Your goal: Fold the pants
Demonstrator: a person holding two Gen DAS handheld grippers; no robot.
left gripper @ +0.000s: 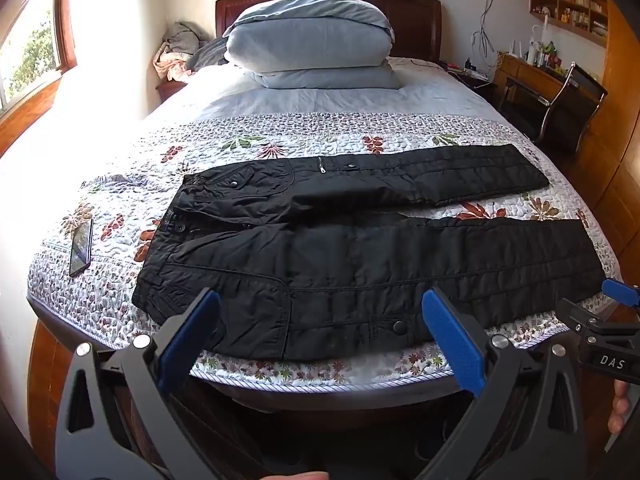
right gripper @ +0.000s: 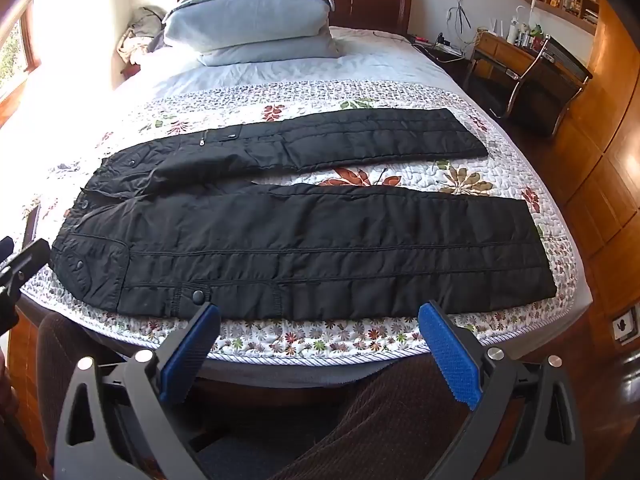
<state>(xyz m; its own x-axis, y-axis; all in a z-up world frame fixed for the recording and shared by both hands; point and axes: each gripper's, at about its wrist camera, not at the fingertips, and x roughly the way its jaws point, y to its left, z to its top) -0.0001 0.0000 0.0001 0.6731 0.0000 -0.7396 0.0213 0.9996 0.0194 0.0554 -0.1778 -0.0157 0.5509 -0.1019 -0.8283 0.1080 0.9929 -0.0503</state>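
Observation:
Black padded pants (left gripper: 360, 248) lie flat across the foot of the bed, waist to the left, both legs spread apart and pointing right; they also show in the right wrist view (right gripper: 304, 248). My left gripper (left gripper: 320, 300) is open and empty, held just off the bed's near edge over the hip part of the near leg. My right gripper (right gripper: 318, 314) is open and empty, near the bed edge in front of the near leg. The right gripper's body shows at the right edge of the left wrist view (left gripper: 608, 332).
The floral quilt (left gripper: 320, 136) covers the bed. A phone (left gripper: 81, 246) lies on it left of the waist. Stacked pillows (left gripper: 312, 44) sit at the head. A desk and chair (left gripper: 560, 96) stand to the right. My brown-trousered legs (right gripper: 380, 420) are below the right gripper.

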